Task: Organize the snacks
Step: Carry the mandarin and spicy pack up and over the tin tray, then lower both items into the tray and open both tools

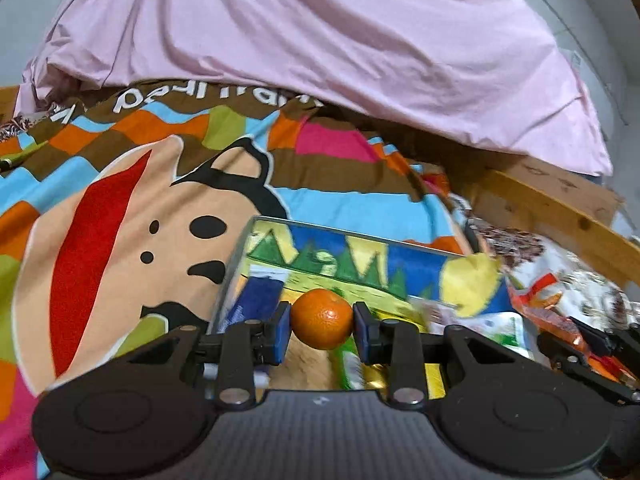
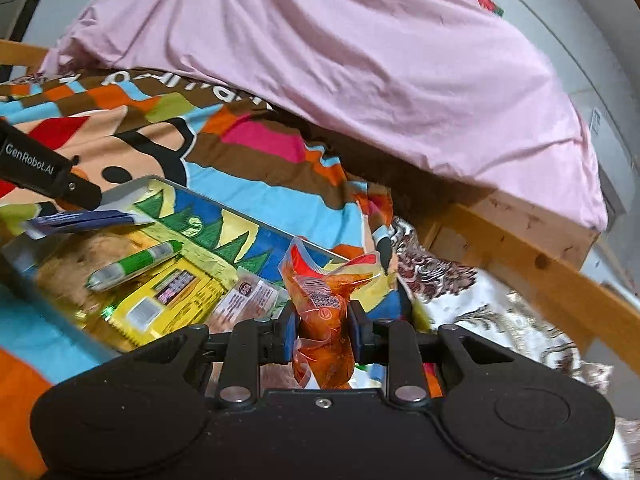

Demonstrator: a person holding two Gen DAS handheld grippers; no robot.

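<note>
My left gripper [image 1: 321, 325] is shut on a small orange mandarin [image 1: 321, 318], its blue pads pressing both sides, held above a painted metal tray [image 1: 344, 258] on the bed. My right gripper [image 2: 322, 330] is shut on an orange vacuum-sealed snack pouch [image 2: 320, 300] that stands up between the pads over the tray's right end [image 2: 224, 212]. In the tray lie a yellow packet [image 2: 168, 300], a green-and-white tube [image 2: 134, 266] and a blue wrapper [image 2: 84, 220]. The right gripper [image 1: 592, 344] shows at the right edge of the left wrist view.
The tray rests on a colourful cartoon blanket [image 1: 120, 216]. A pink quilt [image 1: 320, 40] is heaped behind it. A floral sheet [image 2: 500, 320] and the wooden bed rail [image 2: 540, 276] run along the right. The left gripper's black body [image 2: 44, 168] crosses the tray's left end.
</note>
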